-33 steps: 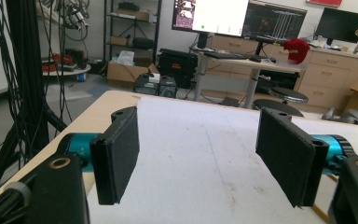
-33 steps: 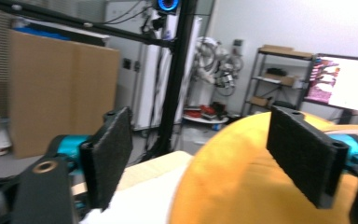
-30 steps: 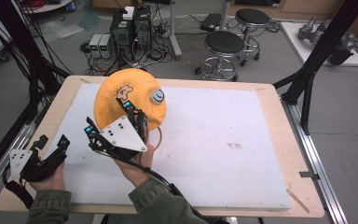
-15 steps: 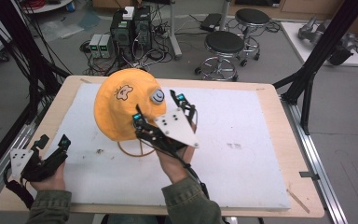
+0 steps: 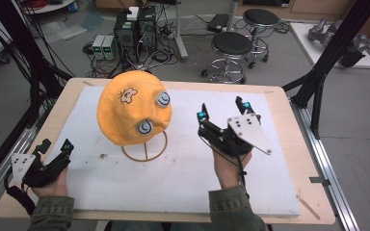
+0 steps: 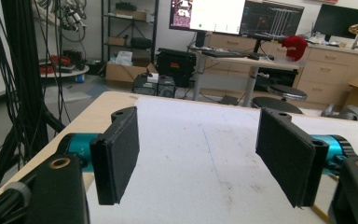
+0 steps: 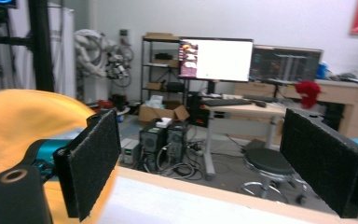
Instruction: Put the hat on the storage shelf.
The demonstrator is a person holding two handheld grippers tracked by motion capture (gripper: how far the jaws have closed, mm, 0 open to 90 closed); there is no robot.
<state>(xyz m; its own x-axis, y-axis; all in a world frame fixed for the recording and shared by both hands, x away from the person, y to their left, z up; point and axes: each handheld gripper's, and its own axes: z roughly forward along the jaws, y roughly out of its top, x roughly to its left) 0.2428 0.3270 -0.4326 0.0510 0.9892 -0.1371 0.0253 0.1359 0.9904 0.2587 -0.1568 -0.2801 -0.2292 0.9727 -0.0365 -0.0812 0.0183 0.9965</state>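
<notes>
hat (image 5: 132, 113), orange, sits on a wire stand (image 5: 144, 149) near the middle of the bench (image 5: 279, 96). right tongs (image 5: 224, 110) hover beside it, jaws apart and empty; left tongs (image 5: 53, 149) rest wide apart too. approach low, pinching the brim, not the stand.

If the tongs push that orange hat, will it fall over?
Probably it wobbles: the soft orange fabric hat sits high on a thin wire ring stand, so it looks top-heavy. The cloth likely dents and slides rather than pushing back.
</notes>
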